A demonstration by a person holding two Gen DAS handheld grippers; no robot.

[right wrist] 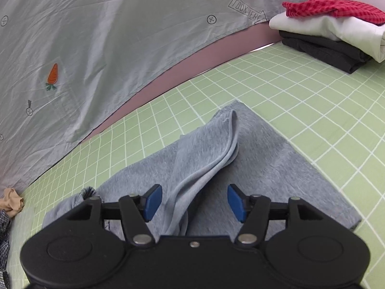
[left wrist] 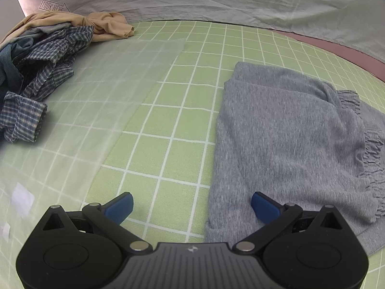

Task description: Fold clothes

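Observation:
A grey knit garment [left wrist: 288,130] lies partly folded on the green grid mat [left wrist: 168,110], its gathered waistband at the right edge. My left gripper [left wrist: 192,207] hovers open over the garment's near left edge, one blue pad above the mat, the other above the cloth. In the right wrist view the same grey garment [right wrist: 264,159] has a raised fold [right wrist: 207,154] running between the fingers. My right gripper [right wrist: 193,203] stands open just above it, with nothing pinched.
A heap of unfolded clothes, a blue plaid shirt [left wrist: 41,72] and a tan garment [left wrist: 105,26], sits far left on a translucent sheet [left wrist: 103,77]. A folded stack [right wrist: 332,33] topped by red checked cloth sits far right. A grey sheet [right wrist: 96,36] hangs behind.

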